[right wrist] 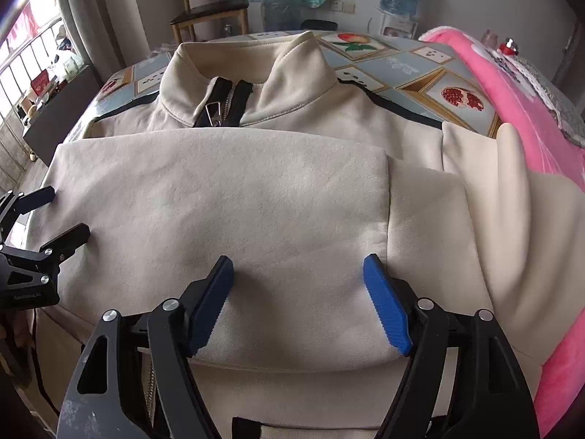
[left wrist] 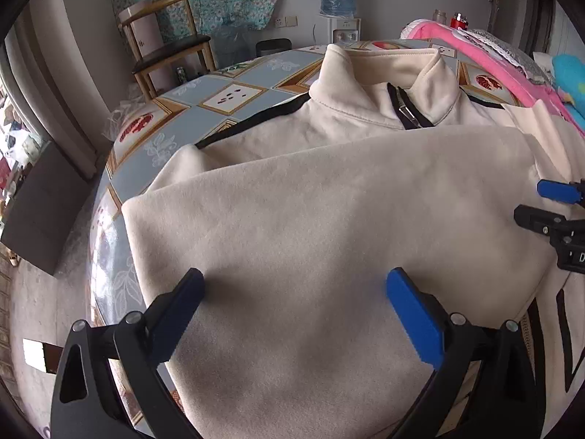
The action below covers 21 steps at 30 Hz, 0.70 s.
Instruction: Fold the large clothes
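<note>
two grippers, left gripper (left wrist: 294, 314) and right gripper (right wrist: 298, 301), hover with jaws spread and empty over a cream zip-collar fleece jacket (right wrist: 219, 197); the next fold wants even corner pinches.

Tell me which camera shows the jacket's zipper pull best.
Right wrist view: the zipper pull sits near centre, close and unobstructed between the black tapes. The left wrist view shows it smaller, off to the right below the collar.

We see a cream zip-collar jacket (left wrist: 329, 197) lying flat on the table, a panel folded across its chest.
</note>
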Each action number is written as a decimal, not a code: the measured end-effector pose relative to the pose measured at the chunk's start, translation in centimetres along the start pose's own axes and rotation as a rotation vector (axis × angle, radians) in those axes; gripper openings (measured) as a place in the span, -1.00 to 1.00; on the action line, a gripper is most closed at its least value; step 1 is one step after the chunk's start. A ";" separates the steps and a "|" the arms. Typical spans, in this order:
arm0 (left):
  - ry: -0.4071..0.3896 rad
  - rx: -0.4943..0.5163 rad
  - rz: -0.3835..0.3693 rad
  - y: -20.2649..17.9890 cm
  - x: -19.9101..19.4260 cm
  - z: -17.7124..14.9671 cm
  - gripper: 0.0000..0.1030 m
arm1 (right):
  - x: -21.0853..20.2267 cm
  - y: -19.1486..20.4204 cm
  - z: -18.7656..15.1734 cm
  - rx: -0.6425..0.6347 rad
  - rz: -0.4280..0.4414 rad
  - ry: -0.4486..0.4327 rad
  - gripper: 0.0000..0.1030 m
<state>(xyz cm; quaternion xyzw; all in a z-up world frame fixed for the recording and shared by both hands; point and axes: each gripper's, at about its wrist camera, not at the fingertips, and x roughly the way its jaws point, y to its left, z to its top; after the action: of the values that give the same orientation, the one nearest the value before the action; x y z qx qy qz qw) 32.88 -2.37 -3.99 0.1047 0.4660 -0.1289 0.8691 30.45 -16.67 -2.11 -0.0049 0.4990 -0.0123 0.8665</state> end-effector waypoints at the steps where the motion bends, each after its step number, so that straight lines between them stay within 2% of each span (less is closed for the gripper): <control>1: 0.004 -0.001 -0.006 0.1 0.0 0.0 0.90 | 0.0 0.0 0.0 0.001 0.011 0.005 0.54; 5: -0.010 0.001 -0.002 0.1 0.0 -0.1 0.91 | 0.2 0.5 -0.2 -0.005 0.013 0.016 0.70; 11: -0.033 -0.005 -0.004 0.0 -0.1 -0.4 0.91 | 0.5 0.8 0.0 0.020 0.019 0.036 0.85; 21: -0.040 -0.004 -0.002 -0.1 -0.1 -0.4 0.91 | 0.9 0.8 0.4 0.025 0.019 0.060 0.86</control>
<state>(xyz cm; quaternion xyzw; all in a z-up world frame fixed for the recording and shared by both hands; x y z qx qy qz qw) 32.47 -2.32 -4.10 0.0997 0.4491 -0.1310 0.8782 31.29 -15.90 -2.67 0.0111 0.5244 -0.0105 0.8513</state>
